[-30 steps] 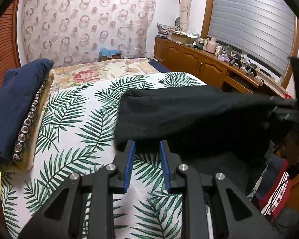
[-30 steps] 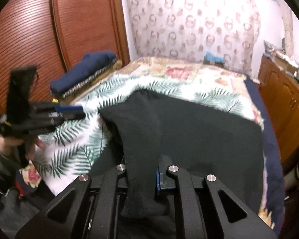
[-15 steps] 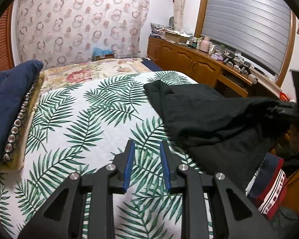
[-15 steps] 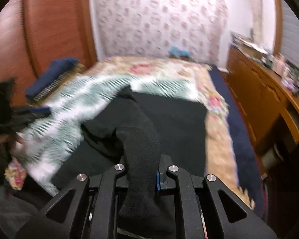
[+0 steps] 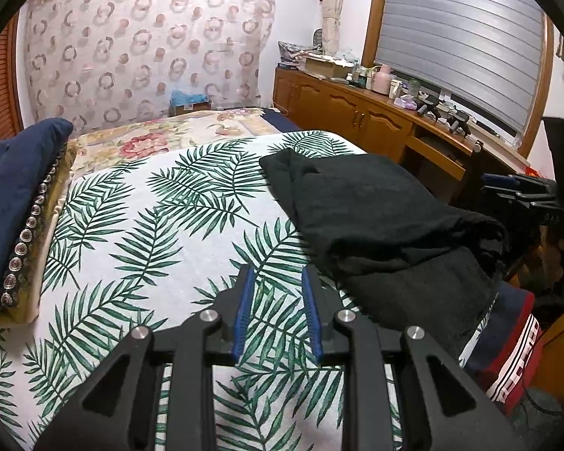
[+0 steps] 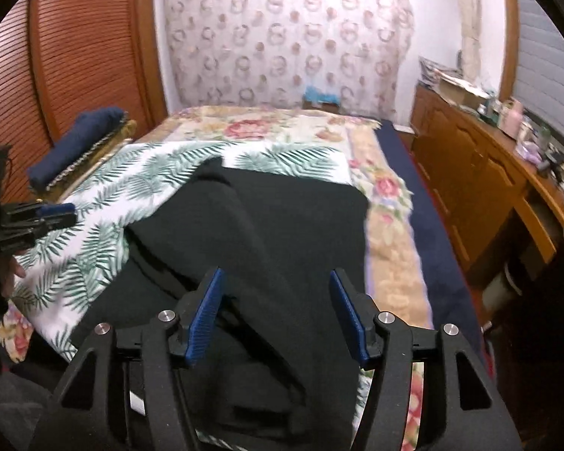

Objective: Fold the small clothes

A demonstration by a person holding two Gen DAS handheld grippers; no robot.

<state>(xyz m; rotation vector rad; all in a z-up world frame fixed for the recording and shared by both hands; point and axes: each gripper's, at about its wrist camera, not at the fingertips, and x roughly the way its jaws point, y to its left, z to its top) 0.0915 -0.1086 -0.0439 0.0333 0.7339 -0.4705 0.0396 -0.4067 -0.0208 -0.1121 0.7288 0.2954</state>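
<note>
The black garment (image 5: 387,221) lies on the right side of the bed, doubled over itself into a rough bundle with thick rolled edges, part of it hanging over the near edge of the mattress. It rests on the palm-leaf sheet (image 5: 161,225), which covers the bed in front of a flowered blanket (image 6: 267,127). The right gripper (image 6: 278,312) hovers just above the near part of the cloth with its jaws wide apart and nothing between them (the dark fabric shows below the gap, not pinched in it). The left gripper (image 5: 276,312) sits over bare sheet just left of the garment, its jaws apart too, though by a narrower gap, and empty. Judging by how the cloth lies, a first fold looks made but loose and uneven; squaring the edges, a further fold and flattening seem left to do. A navy cushion (image 5: 11,195) lies along the left side of the bed, and a wooden cabinet (image 5: 357,120) stands to the right.
</note>
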